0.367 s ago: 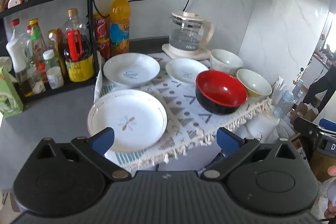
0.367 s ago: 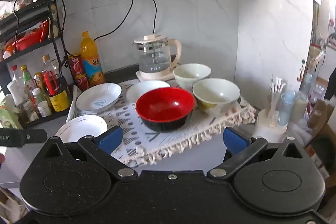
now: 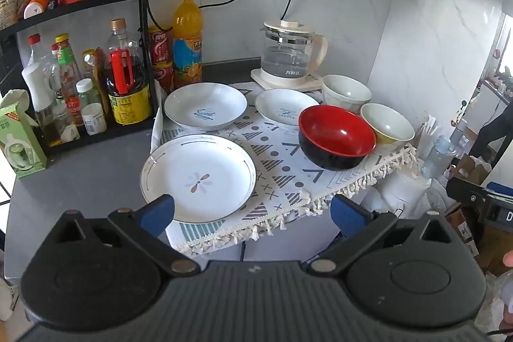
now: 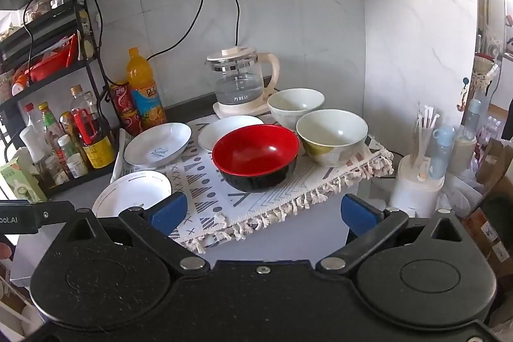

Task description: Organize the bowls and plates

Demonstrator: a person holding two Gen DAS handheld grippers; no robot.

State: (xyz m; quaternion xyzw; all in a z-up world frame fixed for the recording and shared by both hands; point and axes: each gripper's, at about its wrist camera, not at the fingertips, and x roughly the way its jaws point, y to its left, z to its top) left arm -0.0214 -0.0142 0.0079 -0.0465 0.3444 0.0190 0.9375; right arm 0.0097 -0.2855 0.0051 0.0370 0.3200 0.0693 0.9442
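Three white plates lie on a patterned cloth (image 3: 282, 178): a flower plate (image 3: 198, 178) nearest, a lettered plate (image 3: 205, 108) behind it, a smaller plate (image 3: 285, 108) to the right. A red-and-black bowl (image 3: 335, 137), a yellowish bowl (image 3: 386, 125) and a white bowl (image 3: 344, 92) stand at the right. My left gripper (image 3: 251, 212) is open and empty, just in front of the flower plate. My right gripper (image 4: 264, 210) is open and empty, in front of the red bowl (image 4: 256, 154).
A glass kettle (image 3: 288, 53) stands behind the dishes. A black rack (image 3: 80, 69) of sauce bottles and an orange drink bottle (image 3: 187, 40) stand at the left. A white holder with straws (image 4: 420, 178) stands off the counter's right end.
Both grippers have barely moved; the left view has shifted slightly, with the flower plate now a little closer to its left finger. Nothing was grasped.
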